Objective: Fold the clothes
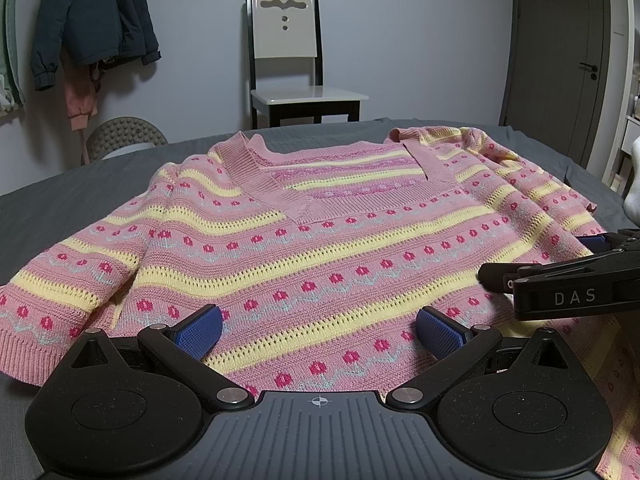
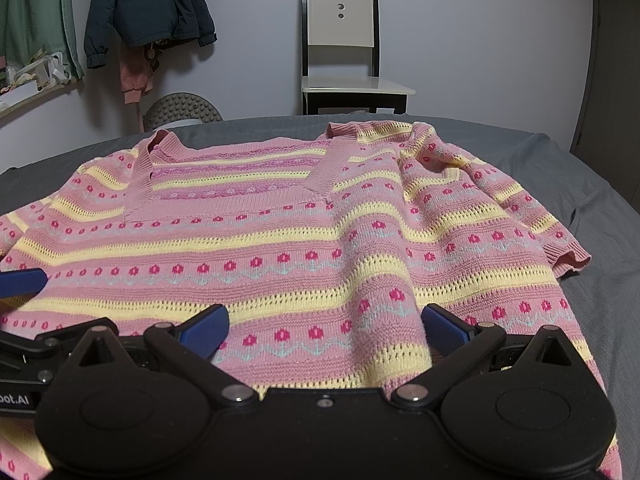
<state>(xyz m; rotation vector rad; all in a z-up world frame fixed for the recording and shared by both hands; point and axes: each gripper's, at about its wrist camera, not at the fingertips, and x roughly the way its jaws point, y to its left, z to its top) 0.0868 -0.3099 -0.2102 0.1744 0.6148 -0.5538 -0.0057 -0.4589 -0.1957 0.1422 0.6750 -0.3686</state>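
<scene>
A grey bed (image 1: 80,200) carries a pink patterned sweater (image 1: 320,248) spread flat, front up.

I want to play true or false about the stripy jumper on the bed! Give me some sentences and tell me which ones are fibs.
1. The jumper lies spread out on a grey bed. True.
2. The left claw is squeezing the jumper. False: its jaws are wide open, with nothing pinched between them.
3. A chair stands by the wall behind the bed. True.
4. The jumper is already folded in half. False: its whole front and V-neck show.
5. The right claw is open too. True.
</scene>
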